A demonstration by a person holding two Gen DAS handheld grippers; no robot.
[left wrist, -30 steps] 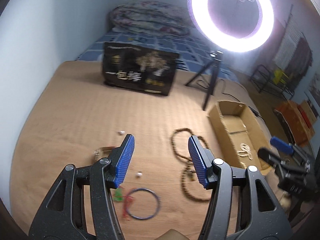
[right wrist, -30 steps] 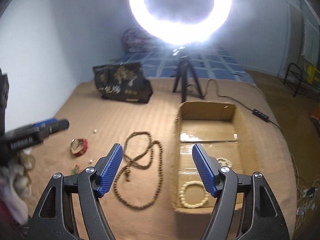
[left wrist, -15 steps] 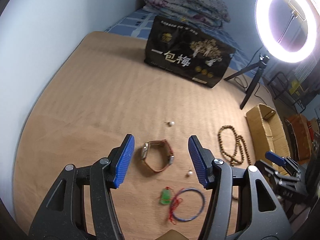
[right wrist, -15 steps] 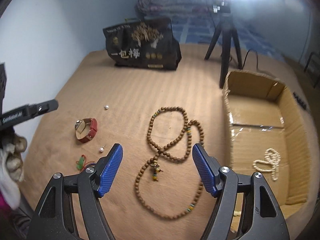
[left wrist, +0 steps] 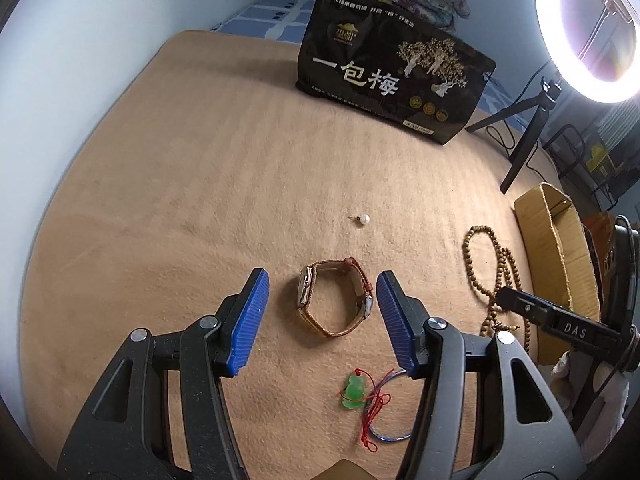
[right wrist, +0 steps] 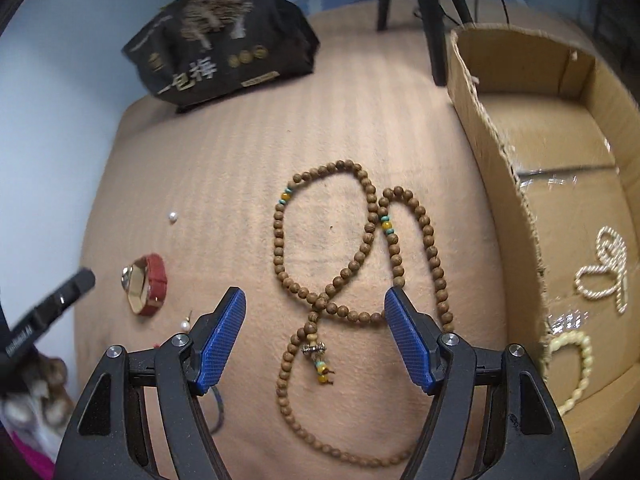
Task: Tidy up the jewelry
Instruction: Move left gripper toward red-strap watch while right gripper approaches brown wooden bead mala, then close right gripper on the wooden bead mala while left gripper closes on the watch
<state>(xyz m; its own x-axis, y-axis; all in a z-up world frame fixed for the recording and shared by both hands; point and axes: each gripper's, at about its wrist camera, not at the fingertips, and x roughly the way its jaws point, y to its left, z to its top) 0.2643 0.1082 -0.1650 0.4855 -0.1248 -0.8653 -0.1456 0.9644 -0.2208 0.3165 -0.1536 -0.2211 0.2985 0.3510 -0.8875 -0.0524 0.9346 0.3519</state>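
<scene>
The left hand-held gripper (left wrist: 318, 316) is hanging over the tan blanket (left wrist: 192, 184) with its blue jaws open and nothing between the pads. It is now sitting lower and closer than a second ago. Back then a blurry wooden necklace showed between its jaws; now the red-strap watch (left wrist: 334, 302) is lying in the gap, not touched. A pearl earring (left wrist: 362, 219) is lying a bit farther away. The green pendant (left wrist: 352, 394) with its red cord is lying nearer, beside a blue ring of cord (left wrist: 390, 434).

The right hand-held gripper (right wrist: 314, 338) is open too and is holding nothing. A second ago it was pointing at the cardboard box (right wrist: 496, 128). Now it is tipping down over the wooden bead necklace (right wrist: 356, 258), which is looking much bigger and is spreading out between and beyond the jaws. The box is sitting at the right, with a twisted pale chain (right wrist: 606, 268) and a cream bead bracelet (right wrist: 574, 364) inside it. The watch is lying at the left in this view, with a second pearl earring (right wrist: 185, 325) just beside the left jaw. The black snack bag (right wrist: 224, 44) is standing at the far side, and the ring light (left wrist: 592, 28) is glowing at the far right in the left view.
</scene>
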